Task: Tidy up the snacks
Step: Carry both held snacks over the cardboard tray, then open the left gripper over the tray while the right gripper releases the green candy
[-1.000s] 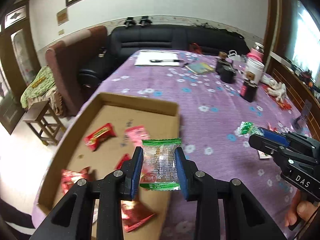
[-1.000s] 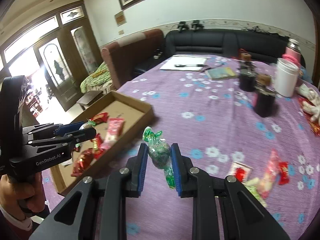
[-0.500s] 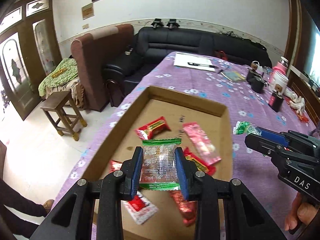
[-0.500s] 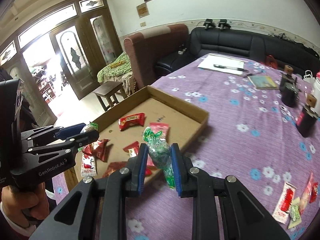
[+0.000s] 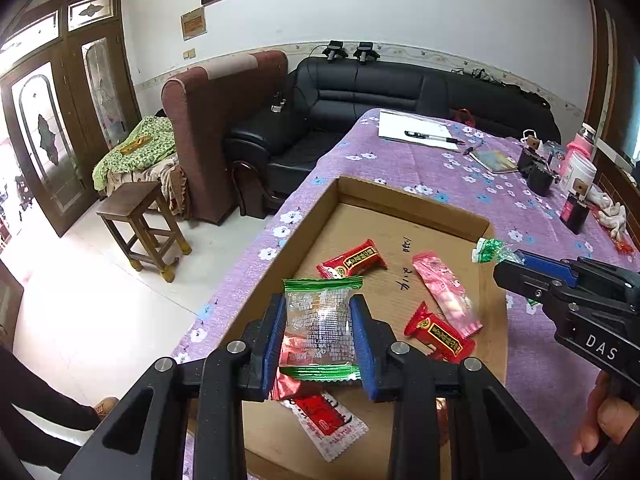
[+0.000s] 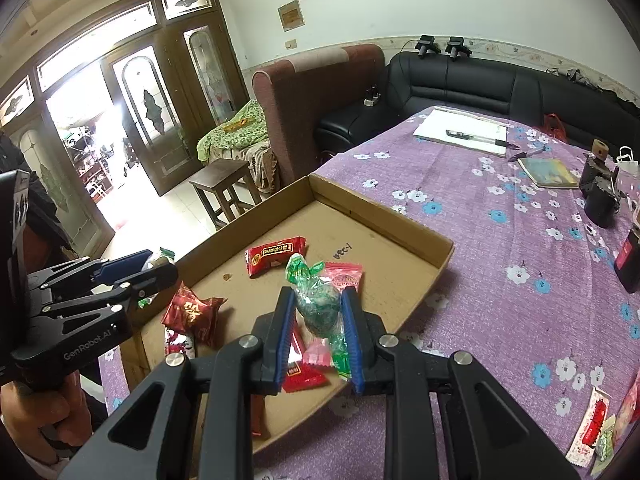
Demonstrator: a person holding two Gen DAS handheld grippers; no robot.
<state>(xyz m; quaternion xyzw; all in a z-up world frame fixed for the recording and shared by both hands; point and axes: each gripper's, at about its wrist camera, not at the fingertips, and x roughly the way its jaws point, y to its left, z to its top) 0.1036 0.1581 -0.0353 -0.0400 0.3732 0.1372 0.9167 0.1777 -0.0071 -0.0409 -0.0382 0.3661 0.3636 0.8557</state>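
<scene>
My left gripper (image 5: pixel 318 338) is shut on a flat clear packet with green edges (image 5: pixel 320 328), held above the near part of the shallow cardboard box (image 5: pixel 412 204). My right gripper (image 6: pixel 318 332) is shut on a green twisted candy (image 6: pixel 318 306), held above the box's near right side (image 6: pixel 384 220). The right gripper also shows at the right of the left wrist view (image 5: pixel 560 284), and the left gripper at the left of the right wrist view (image 6: pixel 116 280). Several red and pink snack packets (image 5: pixel 354 260) lie on the box floor.
The box sits on a table with a purple flowered cloth (image 6: pixel 500 248). Loose snack packets (image 6: pixel 592 432) lie at the table's near right. Dark jars (image 6: pixel 600 196), a notebook (image 6: pixel 548 172) and paper with a pen (image 6: pixel 464 130) are farther back. A wooden stool (image 5: pixel 140 220) stands left of the table.
Both grippers have moved left with their snacks, from over the purple cloth and box edge to over the cardboard box. Both stay shut on their packets.
</scene>
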